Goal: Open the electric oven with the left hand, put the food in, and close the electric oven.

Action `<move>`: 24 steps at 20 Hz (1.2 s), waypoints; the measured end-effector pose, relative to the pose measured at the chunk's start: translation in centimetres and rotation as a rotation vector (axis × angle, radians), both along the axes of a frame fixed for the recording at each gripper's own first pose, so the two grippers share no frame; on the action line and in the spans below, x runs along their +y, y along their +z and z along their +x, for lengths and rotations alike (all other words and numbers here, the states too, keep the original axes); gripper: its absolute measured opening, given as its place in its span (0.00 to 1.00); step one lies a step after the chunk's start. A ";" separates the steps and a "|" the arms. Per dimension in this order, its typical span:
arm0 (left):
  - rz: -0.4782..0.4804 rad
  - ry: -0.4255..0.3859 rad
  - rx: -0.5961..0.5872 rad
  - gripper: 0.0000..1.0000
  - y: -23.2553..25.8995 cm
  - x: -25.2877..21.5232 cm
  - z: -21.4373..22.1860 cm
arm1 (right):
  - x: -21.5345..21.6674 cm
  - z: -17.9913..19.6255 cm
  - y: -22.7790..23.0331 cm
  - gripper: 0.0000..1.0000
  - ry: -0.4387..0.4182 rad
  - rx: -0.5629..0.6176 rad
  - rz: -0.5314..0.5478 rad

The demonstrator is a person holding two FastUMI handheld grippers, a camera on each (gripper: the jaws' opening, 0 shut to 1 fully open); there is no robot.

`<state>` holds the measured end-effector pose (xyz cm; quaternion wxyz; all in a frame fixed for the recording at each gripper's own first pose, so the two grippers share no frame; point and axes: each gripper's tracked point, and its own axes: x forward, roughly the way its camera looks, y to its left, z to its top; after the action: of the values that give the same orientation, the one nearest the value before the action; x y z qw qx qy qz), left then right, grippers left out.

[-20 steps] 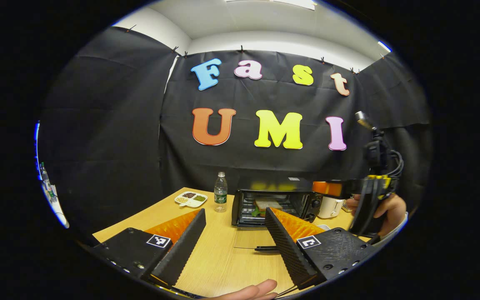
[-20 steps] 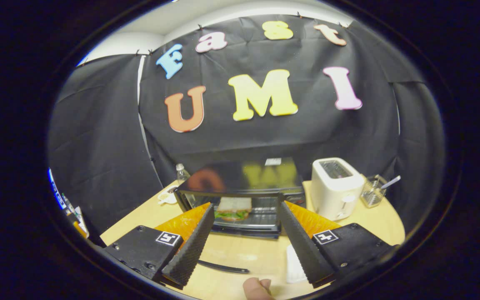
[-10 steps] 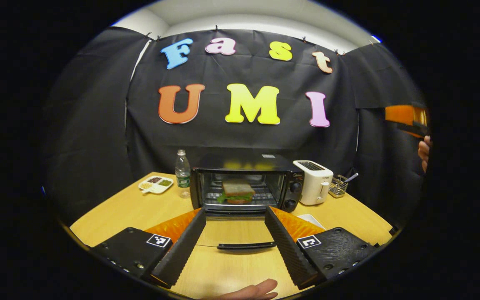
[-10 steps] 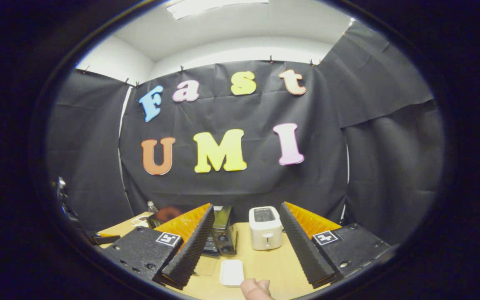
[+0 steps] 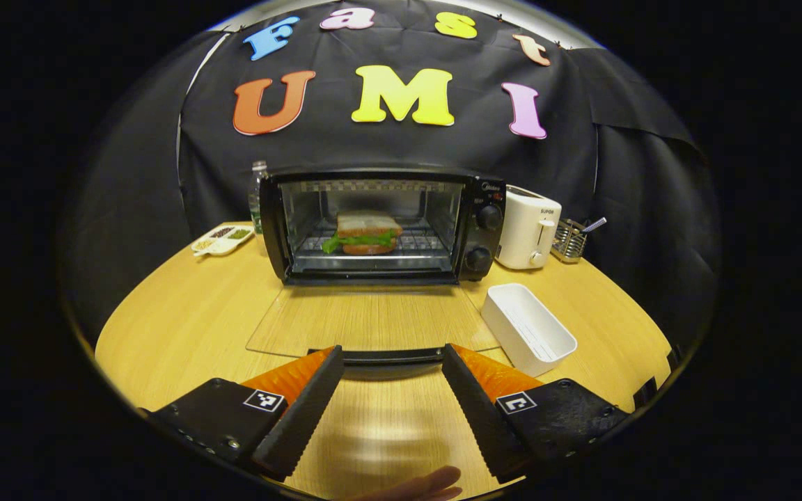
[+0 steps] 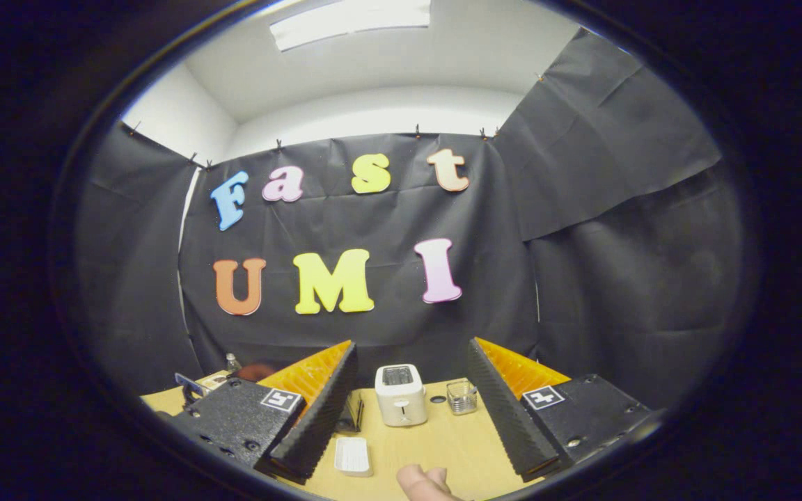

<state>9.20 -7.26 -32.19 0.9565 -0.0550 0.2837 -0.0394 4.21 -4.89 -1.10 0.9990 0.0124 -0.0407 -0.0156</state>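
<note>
Hovering spread apart, left gripper [image 5: 388,390] nears door handle [image 5: 392,356]; sandwich [image 5: 366,234] inside oven [image 5: 380,226] beyond

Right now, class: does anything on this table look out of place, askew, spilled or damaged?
Nothing looks spilled or damaged. The oven door lies flat open on the table, with the sandwich upright on the rack. The open left hand-held gripper sits at the door handle.
</note>
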 end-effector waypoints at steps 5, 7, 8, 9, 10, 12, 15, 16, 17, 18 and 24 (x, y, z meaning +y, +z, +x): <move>-0.030 -0.010 0.091 0.95 -2.6 -0.8 -0.5 | 0.3 -1.0 0.6 0.89 0.023 -0.005 -0.022; -0.019 -0.006 0.105 0.95 -3.2 -0.5 -0.2 | 0.6 -1.4 0.8 0.90 0.037 -0.014 -0.018; -0.016 -0.006 0.113 0.95 -3.5 -0.5 0.0 | 0.5 -1.5 0.6 1.00 0.043 -0.015 -0.016; -0.006 -0.003 0.125 0.95 -3.7 -0.3 0.0 | 0.7 -1.6 0.5 1.00 0.054 -0.015 -0.016; 0.002 -0.004 0.139 0.95 -4.1 -0.2 0.1 | 0.8 -1.6 0.2 0.89 0.062 -0.011 -0.015; 0.022 0.003 0.149 0.95 -4.5 0.0 0.5 | 1.1 -1.5 -0.3 1.00 0.071 0.000 -0.019; 0.026 -0.003 0.154 0.95 -4.8 -0.1 1.0 | 1.5 -1.4 -0.3 1.00 0.089 0.009 -0.024; 0.031 -0.009 0.148 0.95 -4.7 -0.3 1.2 | 1.4 -1.3 -0.4 0.90 0.092 0.010 -0.020; 0.034 -0.015 0.151 0.95 -4.6 -0.4 1.4 | 1.2 -1.4 -0.5 1.00 0.089 0.014 -0.020; 0.032 -0.015 0.163 0.94 -4.8 -0.3 1.2 | 1.0 -1.3 -0.5 1.00 0.085 0.016 -0.022; -0.011 0.004 0.164 0.94 -3.8 -0.4 1.6 | 0.4 -1.1 -0.7 0.89 0.072 0.024 -0.026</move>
<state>10.80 -7.64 -35.96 0.9299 -0.0639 0.3606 -0.0342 3.14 -4.49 -1.84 0.9994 0.0006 -0.0287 0.0207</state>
